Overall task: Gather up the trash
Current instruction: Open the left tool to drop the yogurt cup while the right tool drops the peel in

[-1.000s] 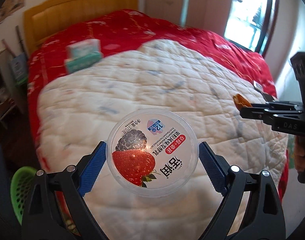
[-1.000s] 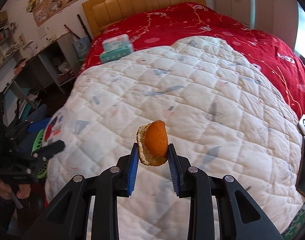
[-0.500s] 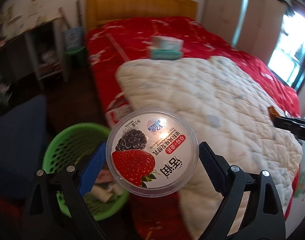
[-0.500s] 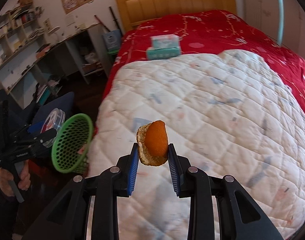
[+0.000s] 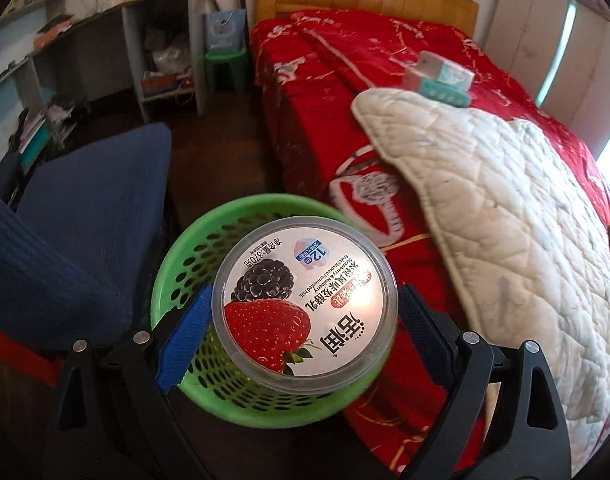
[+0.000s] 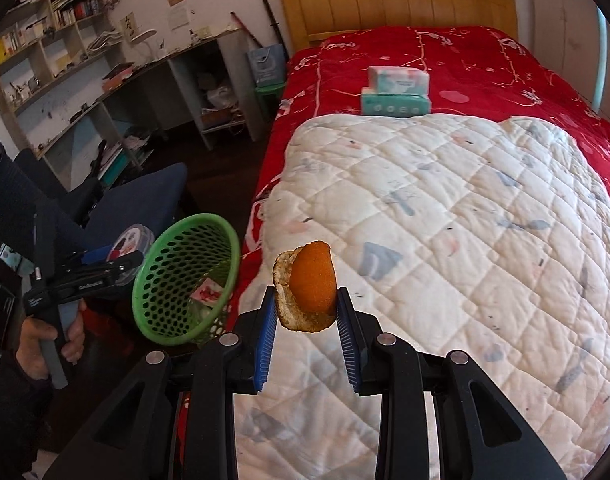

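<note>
— Beside the bed, what does the left wrist view give you?
— The left claw (image 5: pixel 305 320) clamped on a round yogurt tub (image 5: pixel 305 306), lid facing the camera with a strawberry and a blackberry printed on it. Right behind the tub sits a green basket (image 5: pixel 173 268) on the floor, against the red bedspread (image 5: pixel 317 92). A blue chair (image 5: pixel 89 216) stands to the left.
— Can you see into the basket from there?
— Hardly — the tub covers most of the opening.
— And the right wrist view?
— That one looks in from the side: the green basket (image 6: pixel 185 276) already holds some scraps, one a small red-and-white wrapper (image 6: pixel 206 292). The left claw (image 6: pixel 121 258) shows side on, the yogurt tub (image 6: pixel 131 238) in its grip just beside the basket's rim, and a hand (image 6: pixel 49 340) grips the handle.
— What is the right claw doing?
— The right claw (image 6: pixel 307 320) is closed narrow on a piece of orange peel (image 6: pixel 311 284), held above the white quilt (image 6: pixel 445 220). Two tissue packs (image 6: pixel 397 96) lie stacked on the red bedspread beyond the quilt, near the wooden headboard (image 6: pixel 393 0).
</note>
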A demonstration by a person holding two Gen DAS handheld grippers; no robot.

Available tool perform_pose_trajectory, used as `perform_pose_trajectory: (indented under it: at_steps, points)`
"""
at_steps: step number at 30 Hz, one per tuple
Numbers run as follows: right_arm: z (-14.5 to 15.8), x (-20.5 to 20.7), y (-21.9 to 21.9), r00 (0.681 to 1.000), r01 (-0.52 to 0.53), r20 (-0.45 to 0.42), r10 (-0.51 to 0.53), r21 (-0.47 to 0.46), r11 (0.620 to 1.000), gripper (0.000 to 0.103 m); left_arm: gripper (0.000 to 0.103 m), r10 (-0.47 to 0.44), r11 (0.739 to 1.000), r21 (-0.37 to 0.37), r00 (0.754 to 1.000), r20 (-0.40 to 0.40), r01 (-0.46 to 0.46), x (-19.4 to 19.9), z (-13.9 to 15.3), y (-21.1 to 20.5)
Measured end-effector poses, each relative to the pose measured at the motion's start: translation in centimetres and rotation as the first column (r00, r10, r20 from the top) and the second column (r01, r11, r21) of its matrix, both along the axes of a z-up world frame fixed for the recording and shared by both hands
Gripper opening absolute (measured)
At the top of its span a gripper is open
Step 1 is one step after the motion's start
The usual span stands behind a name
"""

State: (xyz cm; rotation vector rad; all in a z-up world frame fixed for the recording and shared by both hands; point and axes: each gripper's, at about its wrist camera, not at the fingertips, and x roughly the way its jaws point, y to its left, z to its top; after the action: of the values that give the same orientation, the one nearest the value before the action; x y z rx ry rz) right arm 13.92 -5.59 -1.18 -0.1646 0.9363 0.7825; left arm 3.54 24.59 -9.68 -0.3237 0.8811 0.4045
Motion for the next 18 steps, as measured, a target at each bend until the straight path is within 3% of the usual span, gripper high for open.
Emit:
perform_pose_trajectory:
  at_steps: [8, 18]
  points:
    - [-0.9, -0.3, 1.8, 0.999, -0.027, -0.024, 0.027, -0.001, 1.0, 0.029, 0.095, 0.029, 0.999, -0.031, 0.999, -0.018, -0.03, -0.2, -1.4, 1.4]
    - [-1.0, -0.9, 3.9, 0.997, -0.065, -0.034, 0.066, 0.011, 0.998, 0.029, 0.095, 0.048, 0.998, -0.041, 0.998, 0.028, -0.047, -2.8, -0.3, 1.2]
